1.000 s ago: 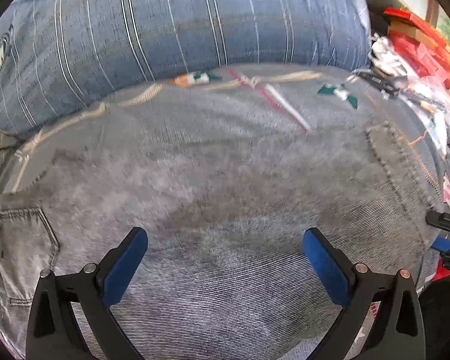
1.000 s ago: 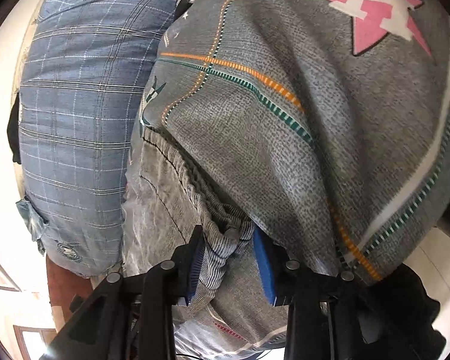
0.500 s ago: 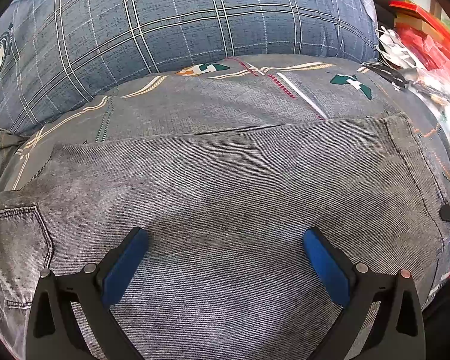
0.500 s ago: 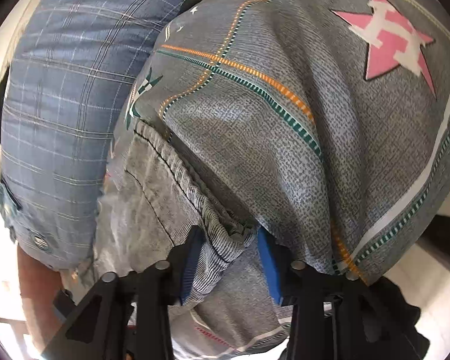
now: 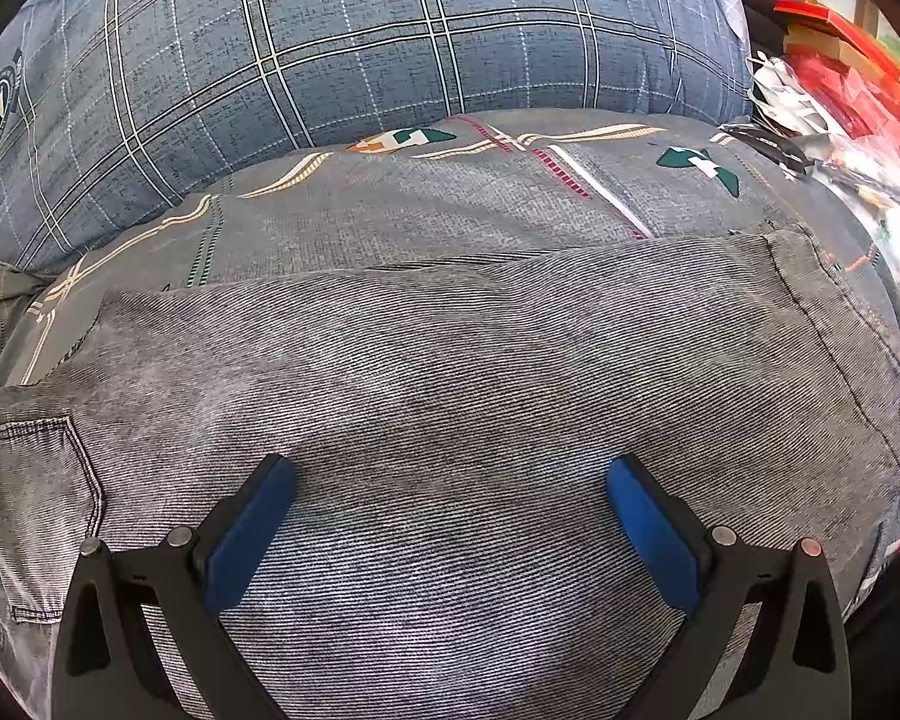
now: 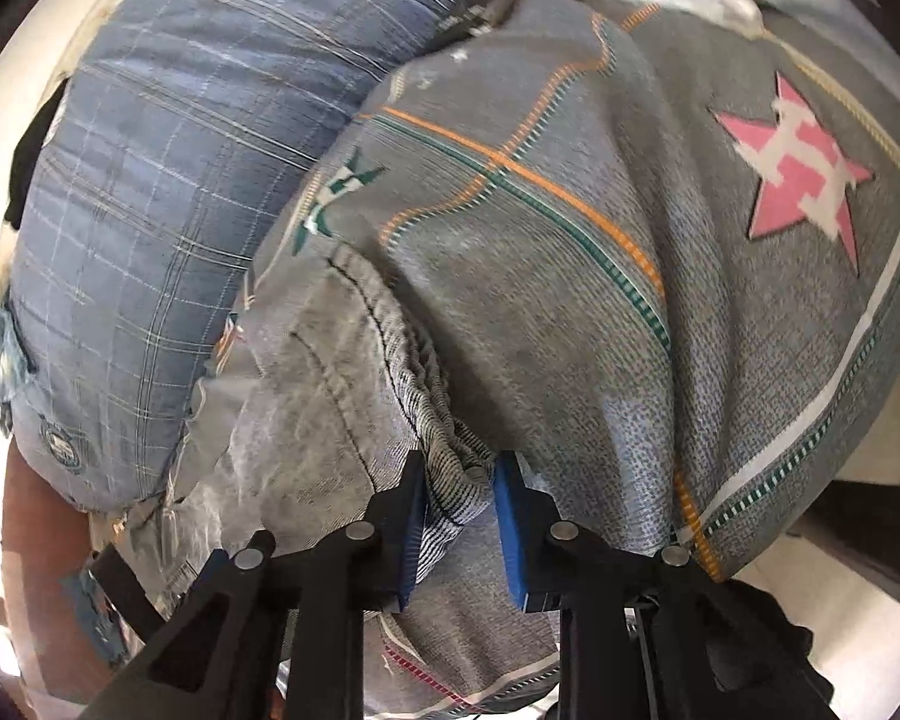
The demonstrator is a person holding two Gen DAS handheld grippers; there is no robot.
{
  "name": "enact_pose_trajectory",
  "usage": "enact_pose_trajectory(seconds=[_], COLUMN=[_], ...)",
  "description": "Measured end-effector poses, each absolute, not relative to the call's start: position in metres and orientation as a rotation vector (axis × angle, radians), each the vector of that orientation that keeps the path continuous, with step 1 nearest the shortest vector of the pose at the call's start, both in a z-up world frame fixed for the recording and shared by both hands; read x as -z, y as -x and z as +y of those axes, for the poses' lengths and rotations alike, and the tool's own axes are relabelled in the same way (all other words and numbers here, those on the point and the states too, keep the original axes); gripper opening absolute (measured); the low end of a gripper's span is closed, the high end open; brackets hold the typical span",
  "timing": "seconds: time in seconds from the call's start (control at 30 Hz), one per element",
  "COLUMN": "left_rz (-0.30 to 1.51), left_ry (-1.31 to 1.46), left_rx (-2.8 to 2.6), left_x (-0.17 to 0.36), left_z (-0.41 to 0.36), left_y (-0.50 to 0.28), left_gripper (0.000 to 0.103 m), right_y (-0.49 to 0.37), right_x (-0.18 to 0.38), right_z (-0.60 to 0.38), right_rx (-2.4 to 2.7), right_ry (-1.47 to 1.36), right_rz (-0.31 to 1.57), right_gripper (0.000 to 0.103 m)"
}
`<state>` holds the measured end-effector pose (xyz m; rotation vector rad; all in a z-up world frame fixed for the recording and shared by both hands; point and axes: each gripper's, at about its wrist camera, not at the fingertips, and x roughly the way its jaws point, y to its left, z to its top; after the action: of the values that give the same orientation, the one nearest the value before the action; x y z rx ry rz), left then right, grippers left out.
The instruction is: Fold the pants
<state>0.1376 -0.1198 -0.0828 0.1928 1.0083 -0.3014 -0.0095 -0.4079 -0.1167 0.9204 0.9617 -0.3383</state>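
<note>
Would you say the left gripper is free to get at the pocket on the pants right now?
Probably yes: the left gripper is open above the pants, and the pocket lies uncovered just to its left.

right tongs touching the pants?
Touching. Right wrist view: the right tongs pinch a bunched edge of the pants between both blue pads.

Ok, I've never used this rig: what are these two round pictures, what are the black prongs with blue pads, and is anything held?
Each picture comes from a fisheye camera on a hand-held gripper, looking along its jaws. The left gripper is open over grey pants spread on a patterned sheet, with a plaid pillow behind. The right gripper is shut on the pants' hem. A pink star marks the sheet there.
</note>
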Motion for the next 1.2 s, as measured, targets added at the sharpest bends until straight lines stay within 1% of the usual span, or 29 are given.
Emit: enact_pose_trajectory(seconds=[0.13,0.2,0.27,0.33,0.43,0.47,0.53,0.6,0.63,0.67,0.77,0.93,1.03,1.17,1.2], left_rz=[1.033,1.040,1.029,1.057,1.006,0.977,0.934,0.950,0.960,0.970,1.022,1.010,1.021,1.034,1.031], left_ry=[-0.187,-0.158,-0.138,-0.190,-0.170,-0.167,-0.175,-0.174,-0.171,-0.169,-0.149,-0.158,-0.180,-0.188,-0.189], left_rx=[0.296,0.275,0.266,0.236,0.236,0.252,0.262,0.267,0.262,0.252,0.235,0.236,0.234,0.252,0.254], left_x=[0.081,0.077,0.075,0.082,0.068,0.060,0.051,0.054,0.057,0.061,0.073,0.071,0.075,0.081,0.081], left_z=[-0.119,-0.115,-0.113,-0.115,-0.110,-0.109,-0.104,-0.100,-0.097,-0.094,-0.088,-0.088,-0.090,-0.089,-0.089], left_y=[-0.140,-0.141,-0.140,-0.140,-0.131,-0.127,-0.119,-0.118,-0.118,-0.120,-0.126,-0.122,-0.126,-0.126,-0.126], left_gripper=[0.103,0.103,0.103,0.103,0.103,0.103,0.103,0.103,0.103,0.103,0.103,0.103,0.103,0.103,0.103], right_y=[0.007,0.004,0.001,-0.002,-0.003,-0.002,0.005,0.014,0.018,0.020,0.023,0.020,0.014,0.012,0.012], right_x=[0.098,0.095,0.097,0.102,0.113,0.117,0.127,0.133,0.136,0.137,0.146,0.157,0.153,0.156,0.155], right_z=[-0.396,-0.394,-0.395,-0.397,-0.403,-0.407,-0.417,-0.424,-0.426,-0.426,-0.425,-0.426,-0.426,-0.428,-0.428], right_rx=[0.327,0.321,0.319,0.318,0.304,0.313,0.305,0.300,0.297,0.295,0.280,0.278,0.265,0.284,0.283], right_ry=[-0.838,-0.801,-0.792,-0.791,-0.829,-0.860,-0.954,-1.027,-1.051,-1.055,-1.098,-1.136,-1.125,-1.120,-1.113], right_rz=[0.928,0.927,0.934,0.948,0.963,0.962,0.953,0.926,0.914,0.919,0.955,0.958,0.949,0.973,0.974], right_gripper=[0.021,0.015,0.015,0.015,0.015,0.019,0.023,0.053,0.058,0.059,0.059,0.059,0.059,0.051,0.051])
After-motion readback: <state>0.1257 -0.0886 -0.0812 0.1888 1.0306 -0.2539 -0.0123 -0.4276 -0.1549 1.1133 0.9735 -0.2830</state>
